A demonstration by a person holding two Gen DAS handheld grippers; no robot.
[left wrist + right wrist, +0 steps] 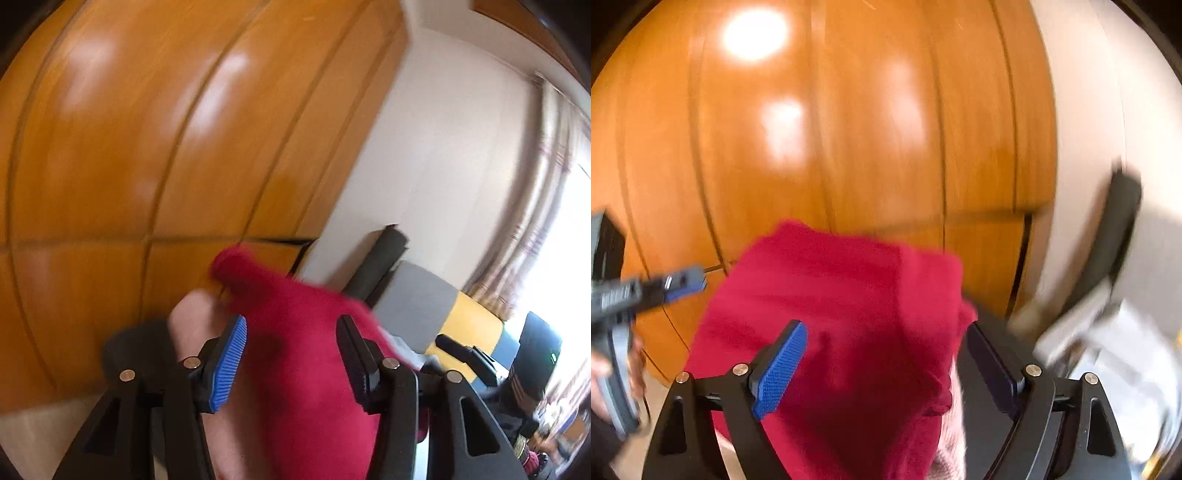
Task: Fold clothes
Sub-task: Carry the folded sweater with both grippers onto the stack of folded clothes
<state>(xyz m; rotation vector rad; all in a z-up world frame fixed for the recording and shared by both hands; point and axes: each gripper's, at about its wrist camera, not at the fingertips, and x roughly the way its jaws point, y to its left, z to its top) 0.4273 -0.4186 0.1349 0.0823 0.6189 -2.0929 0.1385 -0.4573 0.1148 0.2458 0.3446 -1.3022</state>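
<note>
Red cloth (pixel 849 314) btwn open tongs (pixel 886 354)

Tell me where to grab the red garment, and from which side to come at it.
Take the red garment at its far upper edge, where the cloth ends in a fairly straight fold line against the wooden panels. Come from the near side, along the right tool, whose jaws stand open on either side of the cloth. It is blurred, so the exact hem is hard to tell.
</note>
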